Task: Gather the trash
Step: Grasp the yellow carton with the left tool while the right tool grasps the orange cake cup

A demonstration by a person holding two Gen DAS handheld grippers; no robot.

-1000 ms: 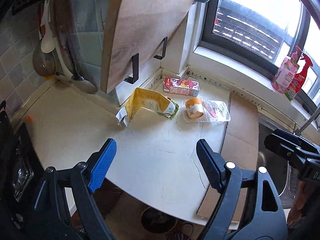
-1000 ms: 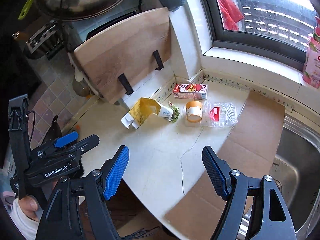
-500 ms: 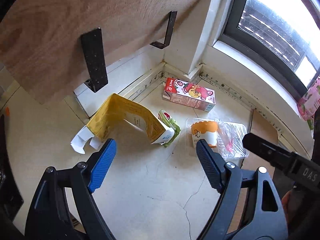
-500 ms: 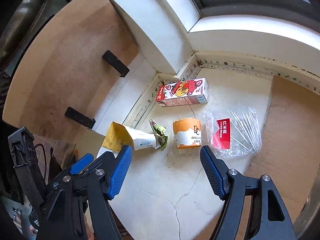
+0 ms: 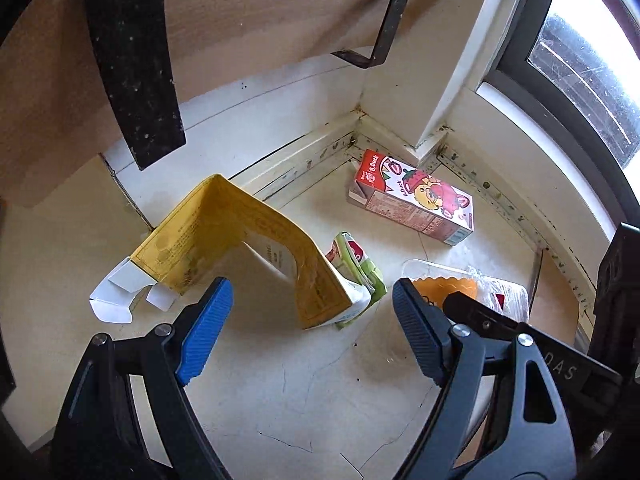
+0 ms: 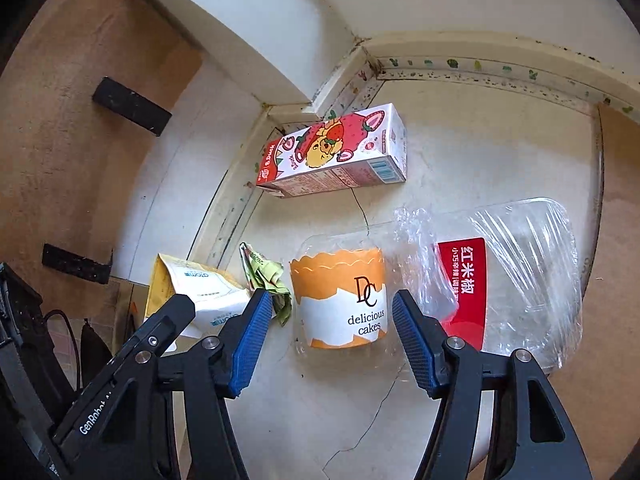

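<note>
Between the wide-open, empty right gripper (image 6: 326,324) fingers lies the orange cake cup (image 6: 340,300).

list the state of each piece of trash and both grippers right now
left gripper: open, nothing held, lined up on the yellow carton
right gripper: open, jaws either side of the cake cup
yellow carton: flattened, bent, flaps open
juice box: lying on its side
cake cup: on its side
green wrapper: crumpled
clear tray: loosely wrapped in film

Your grippers (image 5: 310,322) (image 6: 326,330) are black frames with silver screws, ribbed blue pads (image 6: 250,336); white lettering, perhaps "GenRobot".
</note>
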